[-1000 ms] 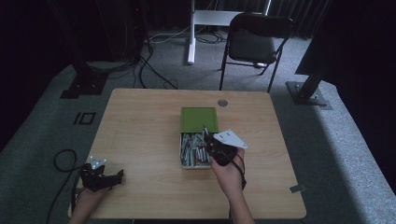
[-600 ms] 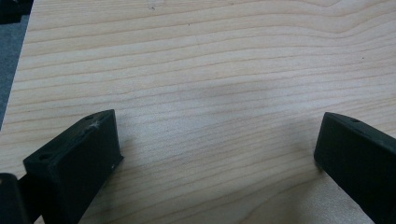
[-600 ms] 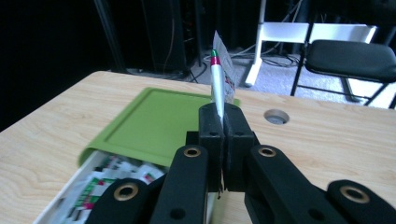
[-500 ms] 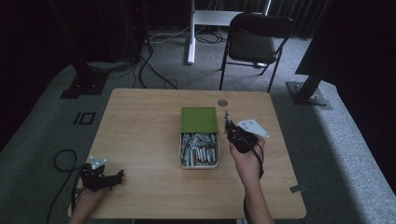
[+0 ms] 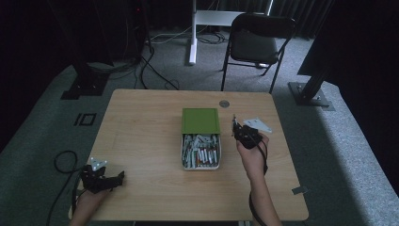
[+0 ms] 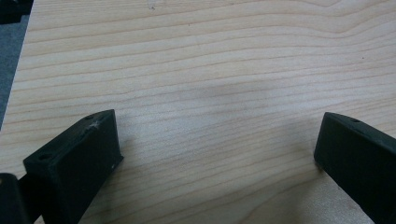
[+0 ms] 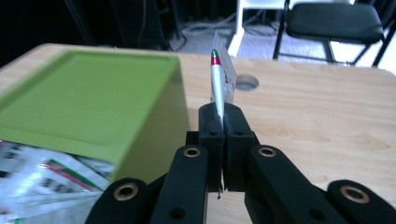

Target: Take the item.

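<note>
A white box (image 5: 201, 165) full of several small packets (image 5: 201, 151) sits mid-table, its green lid (image 5: 201, 121) lying open on the far side. My right gripper (image 5: 234, 125) hangs just right of the lid, shut on one thin silver packet with a red and green end. That packet (image 7: 217, 88) stands up from the closed jaws of the right gripper (image 7: 222, 116), with the green lid (image 7: 88, 102) close on the left. My left gripper (image 5: 118, 177) rests at the table's near left corner. In the left gripper view it (image 6: 219, 154) stands open over bare wood.
A round cable hole (image 5: 224, 103) lies in the table behind the box, also visible as the hole (image 7: 246, 82) past the packet. A black chair (image 5: 256, 42) and a white desk leg (image 5: 193, 33) stand beyond the table's far edge (image 5: 188, 91).
My right gripper has carried the packet from above the box's packets to the right and away, beside the lid. The left gripper has stayed put.
</note>
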### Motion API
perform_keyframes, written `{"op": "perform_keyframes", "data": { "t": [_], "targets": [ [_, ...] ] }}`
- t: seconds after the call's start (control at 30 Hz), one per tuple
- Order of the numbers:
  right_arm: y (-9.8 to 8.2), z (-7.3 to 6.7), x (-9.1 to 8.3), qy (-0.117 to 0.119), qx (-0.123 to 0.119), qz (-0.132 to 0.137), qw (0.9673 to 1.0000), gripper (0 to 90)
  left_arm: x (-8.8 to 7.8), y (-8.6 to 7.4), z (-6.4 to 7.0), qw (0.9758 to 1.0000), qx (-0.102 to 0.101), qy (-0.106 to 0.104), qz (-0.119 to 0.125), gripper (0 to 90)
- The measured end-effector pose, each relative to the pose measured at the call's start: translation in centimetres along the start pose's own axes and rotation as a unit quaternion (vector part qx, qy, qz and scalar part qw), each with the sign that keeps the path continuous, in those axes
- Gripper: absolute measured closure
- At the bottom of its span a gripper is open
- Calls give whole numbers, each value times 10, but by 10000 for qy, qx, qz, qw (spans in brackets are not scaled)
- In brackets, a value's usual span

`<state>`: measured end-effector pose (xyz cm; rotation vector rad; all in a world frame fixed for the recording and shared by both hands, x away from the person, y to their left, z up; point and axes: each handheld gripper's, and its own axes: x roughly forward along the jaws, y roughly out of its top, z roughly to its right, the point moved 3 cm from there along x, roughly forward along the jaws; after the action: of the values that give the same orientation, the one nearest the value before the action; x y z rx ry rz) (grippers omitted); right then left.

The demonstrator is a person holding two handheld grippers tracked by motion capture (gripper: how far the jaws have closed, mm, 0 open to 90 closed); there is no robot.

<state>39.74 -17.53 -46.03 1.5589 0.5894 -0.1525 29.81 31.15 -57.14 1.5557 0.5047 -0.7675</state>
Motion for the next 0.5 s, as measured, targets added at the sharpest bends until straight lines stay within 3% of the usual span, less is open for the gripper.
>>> {"op": "perform_keyframes", "data": {
  "t": [0.2,0.37,0.5],
  "targets": [
    [-8,11,24,-49,102,-26,9999,886,0,0,0,10000,0,-2,-1,11],
    [-14,16,45,158,442,-107,9988,886,0,0,0,10000,-1,-2,0,11],
    [-19,16,57,291,569,-228,9977,885,0,0,0,10000,1,-1,0,11]
  ]
}}
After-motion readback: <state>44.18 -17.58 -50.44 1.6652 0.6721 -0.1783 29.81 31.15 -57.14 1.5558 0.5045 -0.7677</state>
